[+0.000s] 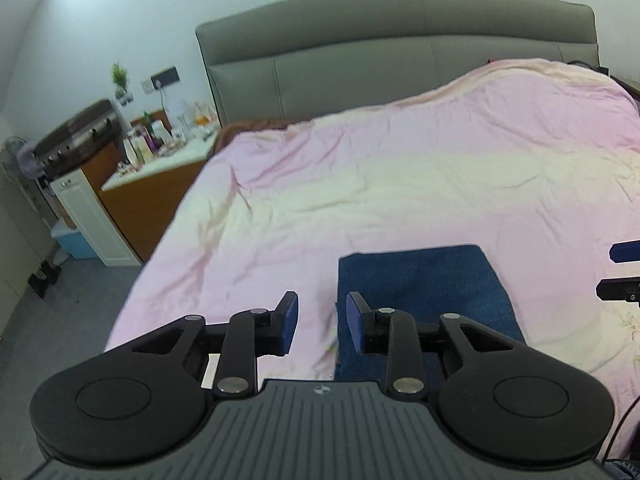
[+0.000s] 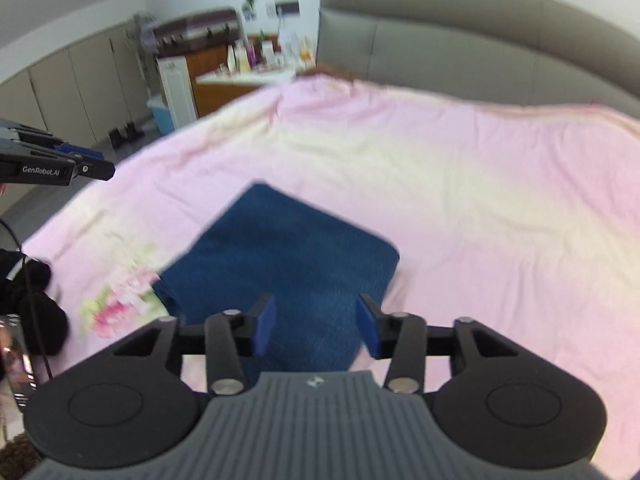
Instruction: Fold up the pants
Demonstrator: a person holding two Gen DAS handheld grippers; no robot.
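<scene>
The dark blue pants point(image 1: 424, 284) lie folded into a compact rectangle on the pink bedspread point(image 1: 360, 184). My left gripper point(image 1: 322, 322) hangs above their left edge, open, with nothing between its blue pads. In the right wrist view the folded pants point(image 2: 288, 256) lie flat below my right gripper point(image 2: 316, 326), which is open and empty above them. The right gripper's fingers point(image 1: 624, 272) show at the right edge of the left wrist view. The left gripper's fingers point(image 2: 80, 164) reach in at the left edge of the right wrist view.
A grey padded headboard point(image 1: 400, 48) stands at the far end of the bed. A wooden bedside table point(image 1: 160, 160) crowded with bottles is to the left, with a white cabinet point(image 1: 88, 216) and a blue bin point(image 1: 76, 244) on the grey floor. A dark bundle point(image 2: 32, 304) lies at the bed's near left.
</scene>
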